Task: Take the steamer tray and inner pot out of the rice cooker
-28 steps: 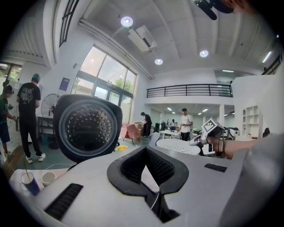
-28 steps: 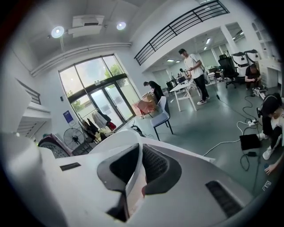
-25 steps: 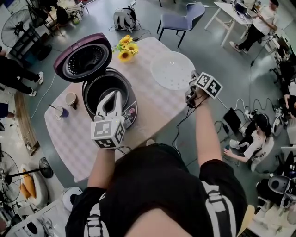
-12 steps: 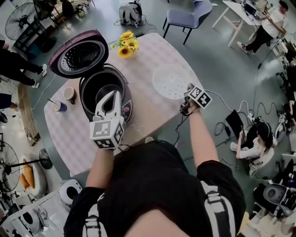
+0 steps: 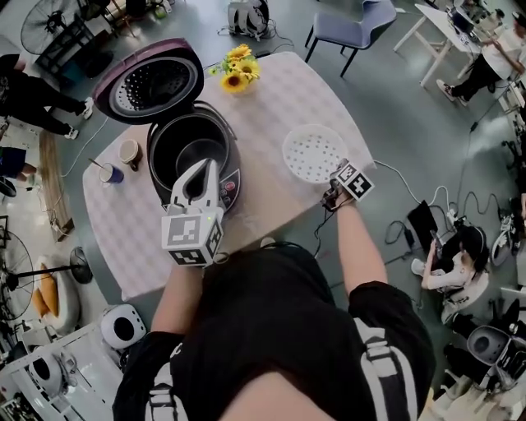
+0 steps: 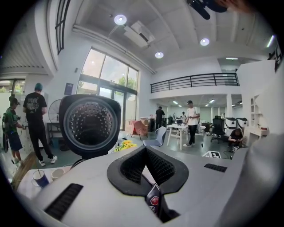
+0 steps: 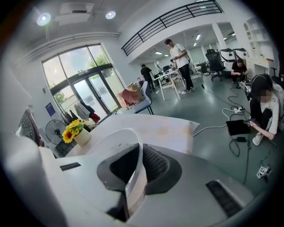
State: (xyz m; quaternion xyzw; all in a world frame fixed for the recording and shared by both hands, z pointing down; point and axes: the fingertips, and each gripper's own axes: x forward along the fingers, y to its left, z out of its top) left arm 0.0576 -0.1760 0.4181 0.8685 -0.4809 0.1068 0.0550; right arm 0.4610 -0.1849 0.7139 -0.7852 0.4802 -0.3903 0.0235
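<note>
The purple rice cooker stands on the table with its lid swung open. Inside it the dark inner pot shows. My left gripper hovers shut and empty over the cooker's front rim; in the left gripper view its jaws are pressed together with the lid behind them. My right gripper is shut on the near rim of the white perforated steamer tray, low over the table's right side. The right gripper view shows that tray rim clamped between the jaws.
The table has a pink checked cloth. Sunflowers in a vase stand at its far edge, two cups to the left of the cooker. The table's right edge lies just beside my right gripper. A chair and people stand around.
My right gripper has come down with the steamer tray towards the tabletop at the right. My left gripper stays over the cooker's front.
</note>
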